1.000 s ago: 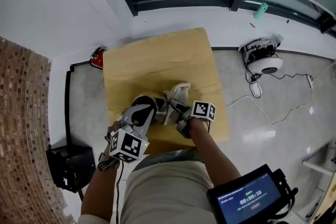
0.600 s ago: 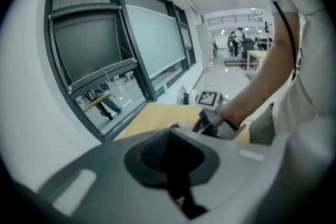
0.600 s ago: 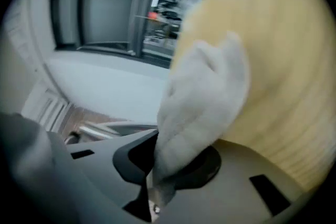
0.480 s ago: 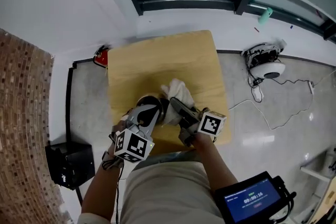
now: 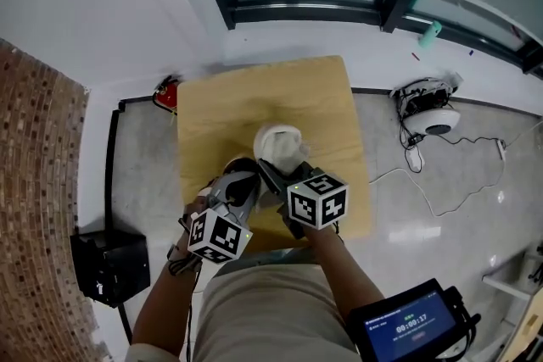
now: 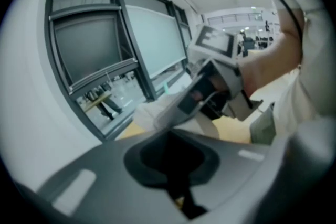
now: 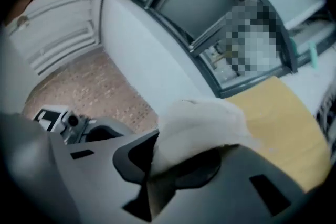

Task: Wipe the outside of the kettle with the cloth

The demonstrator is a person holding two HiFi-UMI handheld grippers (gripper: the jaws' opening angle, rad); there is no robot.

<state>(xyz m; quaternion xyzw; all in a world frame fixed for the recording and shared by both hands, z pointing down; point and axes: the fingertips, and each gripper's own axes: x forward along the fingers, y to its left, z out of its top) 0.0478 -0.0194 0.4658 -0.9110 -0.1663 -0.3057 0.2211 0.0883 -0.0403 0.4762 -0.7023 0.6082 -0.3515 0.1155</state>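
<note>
On the wooden table [image 5: 314,97], the kettle [image 5: 241,166] shows only as a dark rounded top between my two grippers. My left gripper [image 5: 240,185] reaches over it from the near side, and its jaws [image 6: 176,186] look shut on a thin dark part of the kettle. A white cloth [image 5: 280,143] is bunched up just beyond the kettle, and my right gripper [image 5: 270,172] is shut on it. In the right gripper view the cloth [image 7: 202,123] bulges out of the closed jaws [image 7: 157,165]. The left gripper view shows the cloth [image 6: 157,113] hanging in front of the right gripper [image 6: 210,86].
A red object [image 5: 165,91] lies on the floor by the table's far left corner. A black box [image 5: 106,267] stands on the floor to the left, and a white device with cables [image 5: 428,119] to the right. A brick wall [image 5: 34,208] runs along the left.
My right gripper has risen with the cloth and rolled, so its marker cube now faces the head camera. The cloth has moved up over the kettle's far side. The left gripper stayed put.
</note>
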